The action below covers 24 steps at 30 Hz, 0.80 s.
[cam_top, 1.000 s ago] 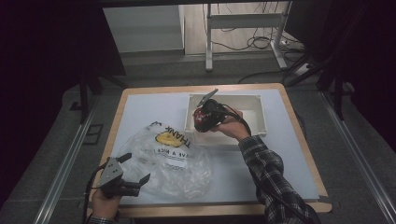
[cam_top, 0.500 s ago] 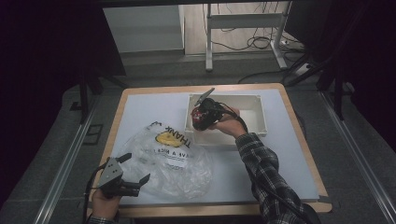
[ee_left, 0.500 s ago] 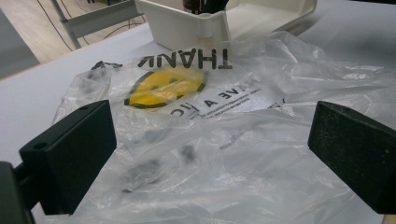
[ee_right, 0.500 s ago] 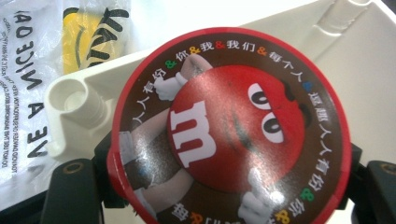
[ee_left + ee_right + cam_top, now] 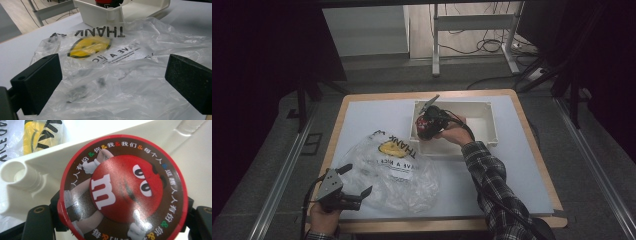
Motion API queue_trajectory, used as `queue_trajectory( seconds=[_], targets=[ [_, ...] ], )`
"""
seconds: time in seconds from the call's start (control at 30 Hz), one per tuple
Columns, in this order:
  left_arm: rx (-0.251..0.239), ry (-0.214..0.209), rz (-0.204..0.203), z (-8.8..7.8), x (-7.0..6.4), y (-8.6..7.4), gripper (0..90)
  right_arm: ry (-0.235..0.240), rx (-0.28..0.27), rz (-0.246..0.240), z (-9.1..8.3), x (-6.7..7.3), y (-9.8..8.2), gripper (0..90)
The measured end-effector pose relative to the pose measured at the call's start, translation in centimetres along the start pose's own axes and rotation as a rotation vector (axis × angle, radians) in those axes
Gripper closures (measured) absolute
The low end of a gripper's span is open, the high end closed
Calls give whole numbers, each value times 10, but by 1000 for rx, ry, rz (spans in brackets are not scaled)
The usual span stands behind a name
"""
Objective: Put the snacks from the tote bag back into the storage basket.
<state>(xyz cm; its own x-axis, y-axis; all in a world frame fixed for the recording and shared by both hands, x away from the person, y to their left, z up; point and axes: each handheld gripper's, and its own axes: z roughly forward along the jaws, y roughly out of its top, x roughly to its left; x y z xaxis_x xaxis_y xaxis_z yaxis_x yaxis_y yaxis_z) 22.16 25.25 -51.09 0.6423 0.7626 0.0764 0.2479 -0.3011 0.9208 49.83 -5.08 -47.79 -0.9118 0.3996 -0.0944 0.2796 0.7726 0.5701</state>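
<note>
Right claw [image 5: 426, 125] clamped on a round red-rimmed candy tub with a brown lid bearing a red cartoon figure [image 5: 123, 191], held over the near left corner of the white rectangular plastic bin [image 5: 489, 125], just above its rim. Left claw [image 5: 354, 182] spread wide, nothing between the jaws, poised at the near edge of the crumpled clear plastic bag printed with a yellow smiley [image 5: 125, 70]. Bag flat on the pale grey surface [image 5: 367, 117], touching the bin's corner.

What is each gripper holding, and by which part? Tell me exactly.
The right gripper is shut on a round red-lidded M&M's container, clamped across its sides below the lid, over the white bin. The left gripper holds nothing, open above the plastic bag.
</note>
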Motion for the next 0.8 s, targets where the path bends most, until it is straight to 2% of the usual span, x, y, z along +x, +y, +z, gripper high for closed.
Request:
queue_trajectory(
  seconds=[0.4,0.8],
  targets=[
    [0,2,0,0,0,0,10,20,17,-15,15,-1,-1,257],
    [1,4,-2,0,1,0,10,19,16,-2,24,-5,-4,257]
  ],
)
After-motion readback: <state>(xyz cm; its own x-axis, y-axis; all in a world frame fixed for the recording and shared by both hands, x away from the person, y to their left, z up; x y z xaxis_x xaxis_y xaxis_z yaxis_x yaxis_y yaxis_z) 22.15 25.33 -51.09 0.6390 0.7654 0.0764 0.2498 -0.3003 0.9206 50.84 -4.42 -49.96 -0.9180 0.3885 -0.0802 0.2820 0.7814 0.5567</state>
